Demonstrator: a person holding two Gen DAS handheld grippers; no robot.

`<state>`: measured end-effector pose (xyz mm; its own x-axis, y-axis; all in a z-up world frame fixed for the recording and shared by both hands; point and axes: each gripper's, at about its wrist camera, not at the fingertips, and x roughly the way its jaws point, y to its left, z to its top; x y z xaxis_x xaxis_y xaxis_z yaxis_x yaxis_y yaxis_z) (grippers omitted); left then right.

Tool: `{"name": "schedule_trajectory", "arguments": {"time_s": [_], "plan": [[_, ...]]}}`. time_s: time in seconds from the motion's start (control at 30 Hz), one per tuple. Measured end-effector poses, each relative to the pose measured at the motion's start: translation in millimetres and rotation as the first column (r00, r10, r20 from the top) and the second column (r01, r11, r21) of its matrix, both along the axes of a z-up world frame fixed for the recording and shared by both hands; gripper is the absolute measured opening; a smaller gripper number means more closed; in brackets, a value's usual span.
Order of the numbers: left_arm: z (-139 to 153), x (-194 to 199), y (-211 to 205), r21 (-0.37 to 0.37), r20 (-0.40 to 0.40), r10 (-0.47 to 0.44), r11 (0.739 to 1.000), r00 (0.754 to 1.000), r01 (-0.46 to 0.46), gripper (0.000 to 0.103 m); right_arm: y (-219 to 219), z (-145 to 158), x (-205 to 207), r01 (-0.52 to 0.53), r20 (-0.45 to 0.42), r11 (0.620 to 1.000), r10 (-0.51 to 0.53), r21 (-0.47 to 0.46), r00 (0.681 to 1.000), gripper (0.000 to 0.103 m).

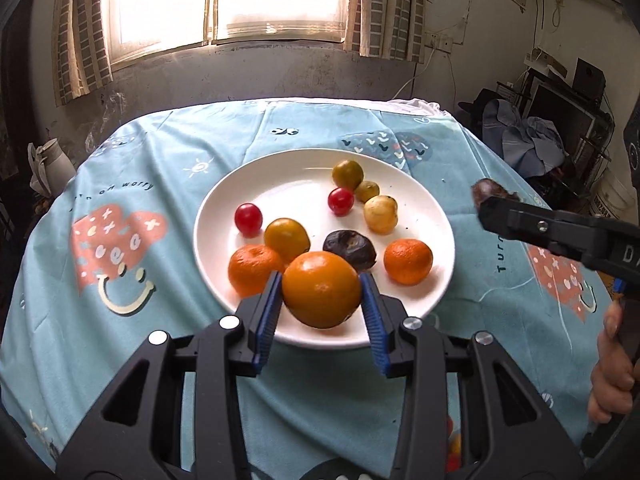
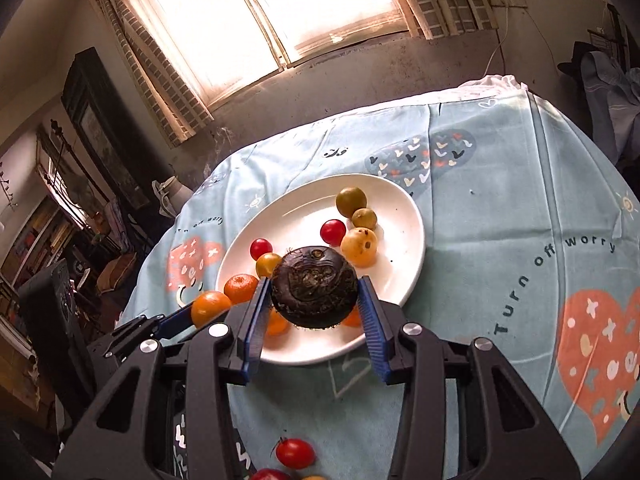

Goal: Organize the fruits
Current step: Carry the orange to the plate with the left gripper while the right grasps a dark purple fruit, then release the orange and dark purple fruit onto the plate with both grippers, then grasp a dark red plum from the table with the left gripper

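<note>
My left gripper [image 1: 321, 280] is shut on a large orange [image 1: 322, 290], held just above the near rim of the white plate [image 1: 288, 184]. On the plate lie two mandarins [image 1: 408, 260], two red cherry tomatoes [image 1: 248, 219], a dark wrinkled fruit [image 1: 350, 248] and several yellow and green small fruits [image 1: 380, 213]. My right gripper [image 2: 314, 282] is shut on a dark brown round fruit [image 2: 314, 286], lifted over the plate [image 2: 400, 264]. In the left wrist view the right gripper [image 1: 486, 206] hangs at the right, beyond the plate's edge. The left gripper [image 2: 188, 312] with its orange [image 2: 210, 308] shows at the left of the right wrist view.
A blue patterned tablecloth [image 1: 160, 152] covers the round table. Loose cherry tomatoes [image 2: 295, 453] lie near the front edge below my right gripper. A white jug [image 1: 52, 164] stands beyond the table's left edge, a pile of clothes [image 1: 524, 140] beyond the right. A hand [image 1: 612, 364] grips the right tool.
</note>
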<state>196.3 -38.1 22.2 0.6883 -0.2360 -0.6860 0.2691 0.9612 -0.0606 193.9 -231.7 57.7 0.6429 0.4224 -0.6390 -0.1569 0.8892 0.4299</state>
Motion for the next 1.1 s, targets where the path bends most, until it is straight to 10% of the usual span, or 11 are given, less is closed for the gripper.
{"name": "schedule_trajectory", "arguments": {"time_s": [0.3,0.4,0.77,1.1], "plan": [[-30,25,-34,0.04,-0.038,-0.064,0.997,0.997,0.066,0.043,18,-44,57,-0.032,-0.098,0.999,0.032,-0.004,0.995,0.045],[-27,21,-32,0.058,0.004,-0.047,0.997,0.999,0.047,0.069,14,-48,62,-0.027,-0.117,0.999,0.031,0.033,0.993,0.047],[-22,-34,9,0.038,0.023,0.024,0.999,0.999,-0.025,0.086,0,18,-17,-0.032,0.062,0.998,0.029,0.052,0.998,0.068],[-27,-138,-9,0.073,0.088,-0.156,0.986,0.984,0.15,0.093,-66,-28,-90,0.109,-0.014,0.98,-0.108,0.164,0.994,0.068]]}}
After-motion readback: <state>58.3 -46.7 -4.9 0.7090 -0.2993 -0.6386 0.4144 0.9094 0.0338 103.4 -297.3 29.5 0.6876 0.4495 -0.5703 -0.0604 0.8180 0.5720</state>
